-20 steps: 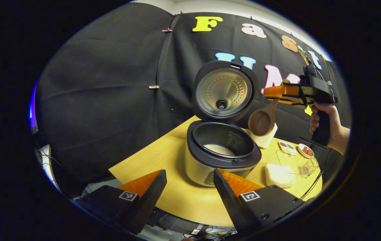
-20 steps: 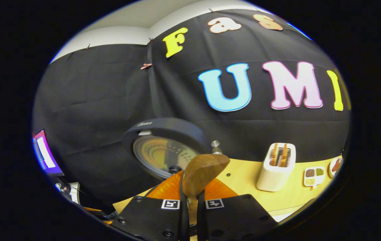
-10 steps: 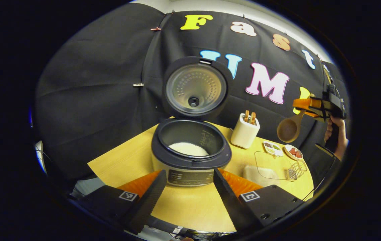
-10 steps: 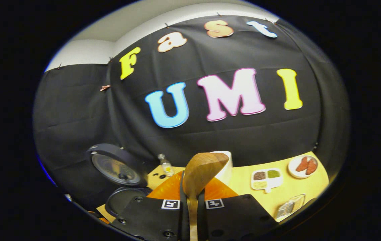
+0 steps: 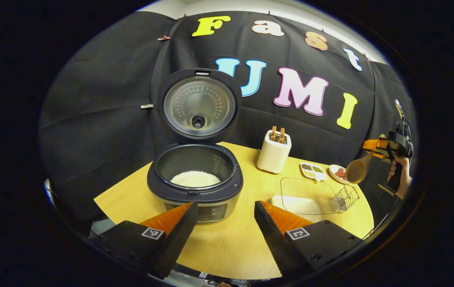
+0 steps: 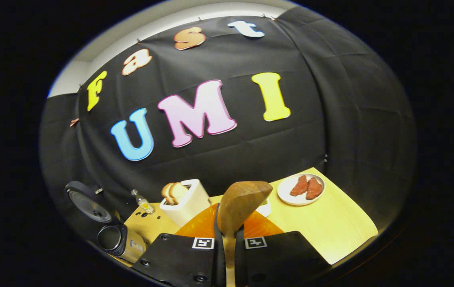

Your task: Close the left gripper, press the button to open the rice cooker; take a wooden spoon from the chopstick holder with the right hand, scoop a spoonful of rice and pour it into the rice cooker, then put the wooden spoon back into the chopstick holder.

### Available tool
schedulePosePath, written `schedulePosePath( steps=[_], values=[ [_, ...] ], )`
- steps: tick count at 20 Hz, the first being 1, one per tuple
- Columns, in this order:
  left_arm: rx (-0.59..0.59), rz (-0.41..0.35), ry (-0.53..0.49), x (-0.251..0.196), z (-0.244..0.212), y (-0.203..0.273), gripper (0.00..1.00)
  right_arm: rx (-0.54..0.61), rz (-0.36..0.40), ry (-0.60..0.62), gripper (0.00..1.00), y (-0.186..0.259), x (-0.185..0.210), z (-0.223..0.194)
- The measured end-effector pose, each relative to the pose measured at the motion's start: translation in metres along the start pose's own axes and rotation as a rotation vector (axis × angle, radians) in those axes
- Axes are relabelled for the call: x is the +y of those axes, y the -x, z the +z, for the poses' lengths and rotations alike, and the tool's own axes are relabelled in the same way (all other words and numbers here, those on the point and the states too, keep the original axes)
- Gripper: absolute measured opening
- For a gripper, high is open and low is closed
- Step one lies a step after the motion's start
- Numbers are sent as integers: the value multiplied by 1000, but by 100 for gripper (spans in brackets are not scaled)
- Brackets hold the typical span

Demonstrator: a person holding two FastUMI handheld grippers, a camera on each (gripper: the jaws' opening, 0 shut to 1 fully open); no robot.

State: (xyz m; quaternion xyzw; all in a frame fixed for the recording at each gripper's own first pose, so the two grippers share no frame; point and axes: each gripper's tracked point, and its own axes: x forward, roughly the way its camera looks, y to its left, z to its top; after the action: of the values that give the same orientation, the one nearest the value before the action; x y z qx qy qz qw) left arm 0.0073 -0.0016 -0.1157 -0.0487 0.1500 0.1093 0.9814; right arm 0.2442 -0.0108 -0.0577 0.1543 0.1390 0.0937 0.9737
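A: What do we see in the rice cooker (image 5: 195, 187)?

B: Its lid (image 5: 199, 104) stands upright and open, and a low mound of white rice (image 5: 195, 178) lies in the inner pot. It sits on the yellow table (image 5: 227, 243), toward the left.

A: And the other containers?

B: To its right, farther back, we see the white chopstick holder (image 5: 273, 151) with two wooden handles poking up. Nearer, a clear glass dish (image 5: 310, 191) holds more rice, with a small wire basket (image 5: 346, 198) touching its right edge. Behind them sit a divided tray (image 5: 311, 170) of seasonings and a plate (image 6: 300, 189) with two reddish pieces.

A: The grippers?

B: Our left gripper (image 5: 223, 219) hangs released, fingers spread wide, just in front of the cooker. Our right gripper (image 6: 228, 243) is clenched on the wooden spoon (image 6: 240, 207), gripping its handle; the bowl looks empty. From the left gripper view, the spoon hangs at the far right, beyond the table's edge.
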Motion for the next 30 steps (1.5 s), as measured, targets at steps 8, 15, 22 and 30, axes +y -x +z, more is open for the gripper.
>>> schedulePosePath(
  steps=[8, 15, 22, 30],
  values=[
    [-36, 36, -19, -33, 19, 13, 95, 41, -128, -132, 13, -28, -89, -34],
    [-25, 61, -3, -49, 18, 18, 96, 154, -169, -142, 13, -42, -117, -86],
    [-188, 116, 12, -27, 101, 31, 96, 220, -212, -157, 14, -62, -128, -115],
    [-381, 191, 15, 27, 210, 21, 95, 205, -258, -84, 28, -50, -137, -115]
  ],
)
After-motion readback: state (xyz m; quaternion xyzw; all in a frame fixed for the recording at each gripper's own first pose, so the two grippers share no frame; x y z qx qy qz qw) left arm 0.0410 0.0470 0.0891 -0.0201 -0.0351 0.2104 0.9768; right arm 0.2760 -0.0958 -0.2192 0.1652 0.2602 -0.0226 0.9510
